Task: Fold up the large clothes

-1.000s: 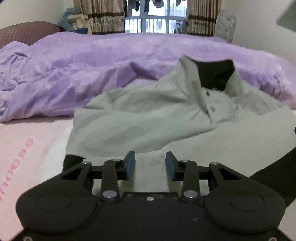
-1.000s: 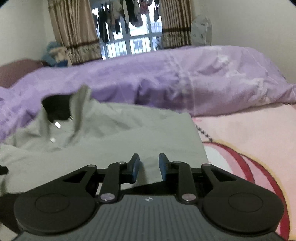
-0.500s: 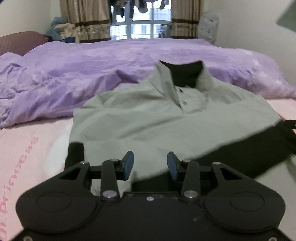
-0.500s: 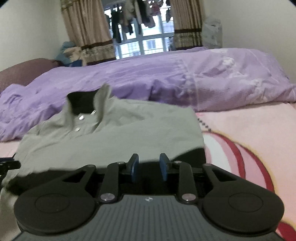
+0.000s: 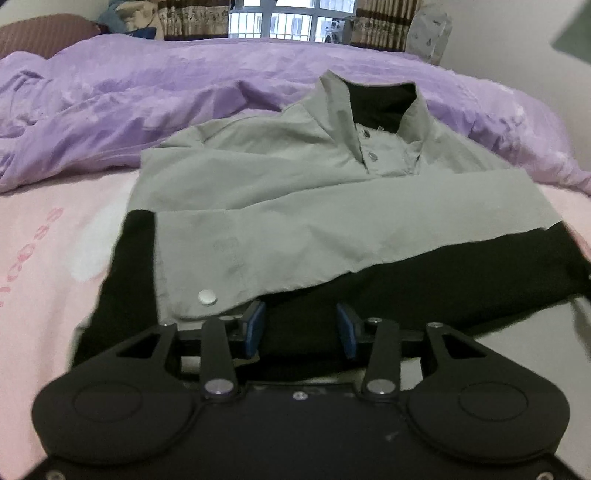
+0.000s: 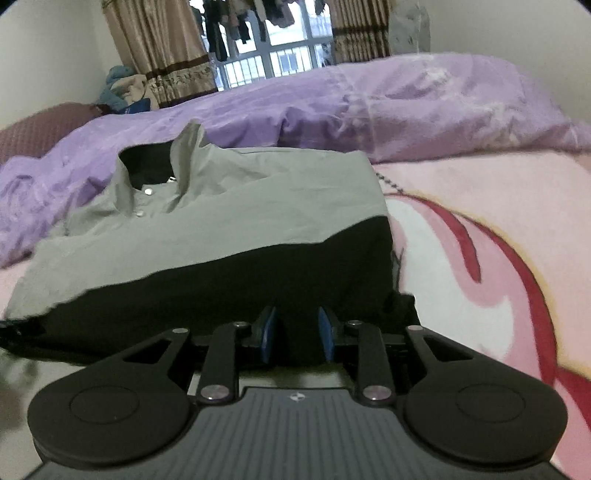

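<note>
L claw (image 5: 298,326): jaws apart (wider gap) | R claw (image 6: 296,334): jaws apart, tilted down

Bed: pink printed sheet (image 6: 461,192) with red and white curves, faint pink lettering at one side.
Duvet: crumpled purple duvet (image 5: 155,88) heaped across the far half.
Headboard: maroon padded headboard (image 6: 40,129) at far left.
Window: barred window (image 6: 273,62), daylight behind, hanging laundry (image 6: 236,22) above.
Curtains: tan curtains (image 6: 159,48) with dark bands.
Walls: plain pale walls (image 6: 517,44).
</note>
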The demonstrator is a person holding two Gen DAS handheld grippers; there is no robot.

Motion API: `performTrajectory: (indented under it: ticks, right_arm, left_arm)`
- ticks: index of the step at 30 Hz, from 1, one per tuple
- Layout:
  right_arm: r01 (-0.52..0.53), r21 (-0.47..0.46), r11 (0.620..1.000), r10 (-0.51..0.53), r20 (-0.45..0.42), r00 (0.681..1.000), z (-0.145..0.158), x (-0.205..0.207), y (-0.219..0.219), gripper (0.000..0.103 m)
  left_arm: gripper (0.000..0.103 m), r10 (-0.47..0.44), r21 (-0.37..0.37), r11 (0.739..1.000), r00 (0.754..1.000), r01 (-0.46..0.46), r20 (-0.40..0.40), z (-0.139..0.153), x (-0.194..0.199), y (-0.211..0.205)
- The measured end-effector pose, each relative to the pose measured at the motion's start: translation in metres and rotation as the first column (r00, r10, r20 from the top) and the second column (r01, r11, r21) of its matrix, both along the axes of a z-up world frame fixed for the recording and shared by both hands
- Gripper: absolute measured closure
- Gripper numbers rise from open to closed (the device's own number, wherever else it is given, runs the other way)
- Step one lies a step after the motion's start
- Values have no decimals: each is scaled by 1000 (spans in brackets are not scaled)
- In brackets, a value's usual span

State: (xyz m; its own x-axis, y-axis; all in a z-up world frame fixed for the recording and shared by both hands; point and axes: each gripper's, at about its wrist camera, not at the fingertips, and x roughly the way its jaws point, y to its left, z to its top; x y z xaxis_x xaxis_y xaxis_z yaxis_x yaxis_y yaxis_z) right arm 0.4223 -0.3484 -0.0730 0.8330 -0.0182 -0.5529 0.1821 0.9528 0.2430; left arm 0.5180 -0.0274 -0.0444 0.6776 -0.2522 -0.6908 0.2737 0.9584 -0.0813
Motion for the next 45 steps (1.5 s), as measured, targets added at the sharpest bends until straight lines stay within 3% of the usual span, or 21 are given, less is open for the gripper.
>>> performTrajectory:
  ticks: [1,3,8,14,18,23,29,33,37,39,41,45]
  right_arm:
    - [-12,24,1000,12,3,1000,5,-9,-2,67]
    - [-46,42,998,45,20,999,15,-35,-5,53]
    - [-97,52,994,96,36,995,24,-127,-17,40]
    - [-63,138,988,66,-15,998,-3,-232,-42,38]
    - [-44,253,966,56,-38,998,-30,-274,-54,38]
    - [-94,336,937,101,-3,995,-52,-298,-49,38]
    - [-120,437,891,124,18,992,-59,-310,-47,38]
    - [-162,438,884,165,31,986,-61,-315,-39,38]
    - [-194,426,884,195,41,980,-61,-318,-29,34]
    - [-204,417,886,201,51,978,-61,-318,-25,24]
    - [-209,410,888,204,57,977,-60,-316,-21,22]
    - [-196,429,882,187,64,980,-62,-317,-22,27]
  left_arm:
    - [59,4,2,1000,1000,-4,13,8,-9,5]
    - [56,-1,4,1000,999,1,43,24,-33,19]
    - [52,19,22,1000,998,-21,62,38,-116,84]
    - [52,148,-6,989,989,-148,-24,12,-211,175]
    - [51,178,-95,977,978,-189,-113,-10,-253,211]
    - [51,145,-193,964,973,-180,-182,-25,-276,215]
    - [47,53,-227,968,975,-103,-217,-29,-293,200]
    - [46,-19,-318,946,966,-66,-258,-33,-298,200]
    - [47,-15,-364,927,965,-84,-261,-35,-301,201]
    - [46,-20,-374,924,965,-83,-263,-36,-294,199]
    - [44,-22,-369,927,969,-72,-244,-36,-295,198]
    - [44,-12,-375,923,971,-80,-237,-37,-288,194]
